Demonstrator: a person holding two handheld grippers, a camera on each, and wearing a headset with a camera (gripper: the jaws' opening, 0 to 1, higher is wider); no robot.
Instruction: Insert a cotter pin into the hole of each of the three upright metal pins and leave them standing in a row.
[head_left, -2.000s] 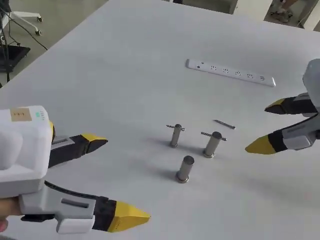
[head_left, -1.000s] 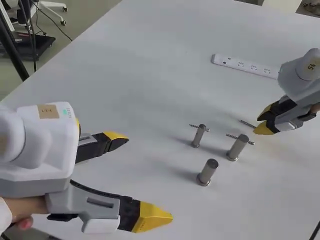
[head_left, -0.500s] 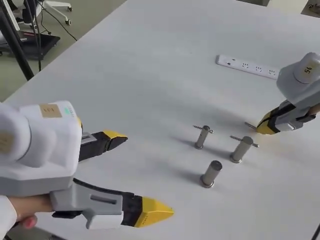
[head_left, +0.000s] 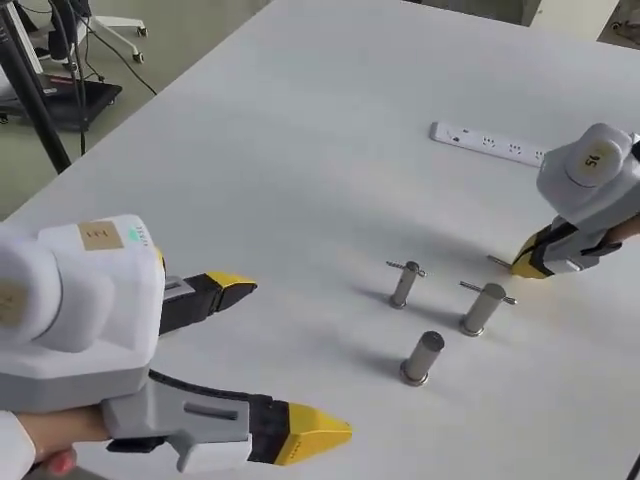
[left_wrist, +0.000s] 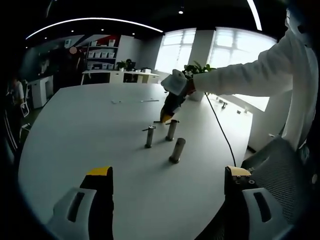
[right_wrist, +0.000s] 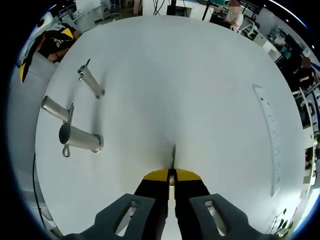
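Cotter pin (right_wrist: 173, 157) rear end hidden between right tool (right_wrist: 171, 176) tips.

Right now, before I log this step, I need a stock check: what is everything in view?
table: one, white, under everything
metal pins: three, silver, upright, mid-table
inserted cotter pins: two, silver, through the two farther pins
loose cotter pin: one, silver, pinched between the right fingers
power strip: one, white, far side of the table
left gripper: one, yellow-tipped fingers, open, near edge
right gripper: one, yellow-tipped, shut beside the pins
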